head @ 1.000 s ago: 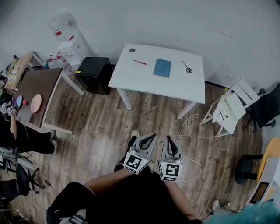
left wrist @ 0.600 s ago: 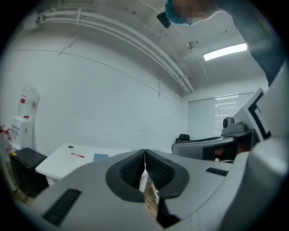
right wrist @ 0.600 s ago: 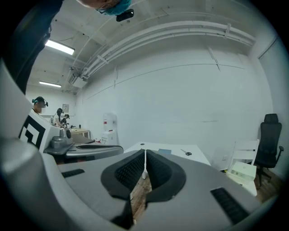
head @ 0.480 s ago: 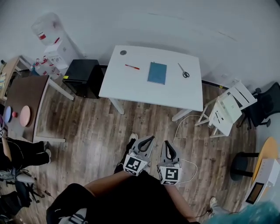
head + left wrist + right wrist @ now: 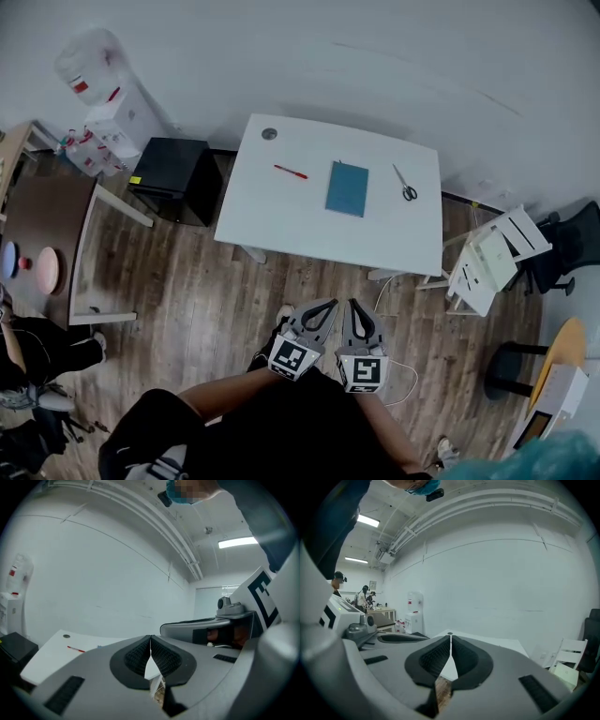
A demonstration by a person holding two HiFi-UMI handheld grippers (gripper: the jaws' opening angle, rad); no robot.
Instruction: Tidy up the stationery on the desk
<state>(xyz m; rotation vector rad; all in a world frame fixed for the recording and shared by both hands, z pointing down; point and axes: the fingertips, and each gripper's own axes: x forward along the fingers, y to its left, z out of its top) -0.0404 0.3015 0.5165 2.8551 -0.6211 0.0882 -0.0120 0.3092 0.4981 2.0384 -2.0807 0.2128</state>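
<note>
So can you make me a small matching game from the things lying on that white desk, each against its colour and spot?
Things:
1. scissors
2. pen
3. notebook

Descriptions, as the head view shows them:
A. blue, in the middle
B. red, left of the blue thing
C. black handles, right of the blue thing

Pairs: 1-C, 2-B, 3-A.

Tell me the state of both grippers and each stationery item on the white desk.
Left gripper: shut, empty.
Right gripper: shut, empty.
Red pen: lying flat on the white desk, untouched.
Blue notebook: closed, lying flat.
Scissors: blades look closed, lying flat.
</note>
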